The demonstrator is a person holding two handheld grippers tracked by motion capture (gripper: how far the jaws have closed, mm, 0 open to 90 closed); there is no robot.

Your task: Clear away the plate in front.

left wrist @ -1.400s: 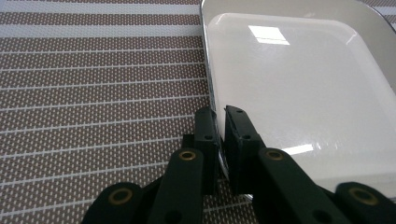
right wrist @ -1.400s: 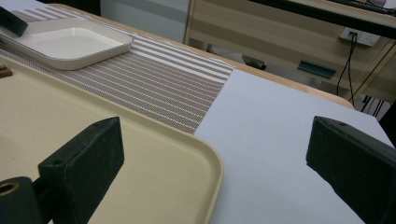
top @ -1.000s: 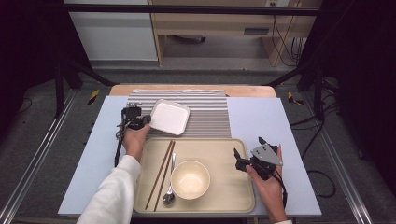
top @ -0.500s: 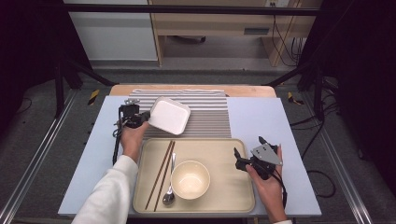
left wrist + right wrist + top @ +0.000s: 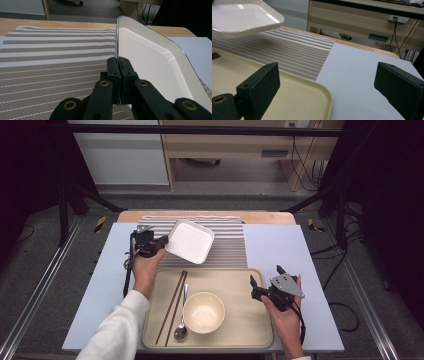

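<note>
2 claws are at work: the left claw (image 5: 161,243) is clamped tight on the rim of a white square plastic plate (image 5: 190,240), lifted and tilted above the striped placemat (image 5: 227,245). The right claw (image 5: 264,279) gapes wide, holding nothing, over the beige tray's (image 5: 245,285) right edge on the desk (image 5: 280,245).

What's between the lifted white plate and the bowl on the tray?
In the high view, between the white plate and the bowl lie a strip of striped mat and the tray's bare near part; chopsticks lie off left.
</note>
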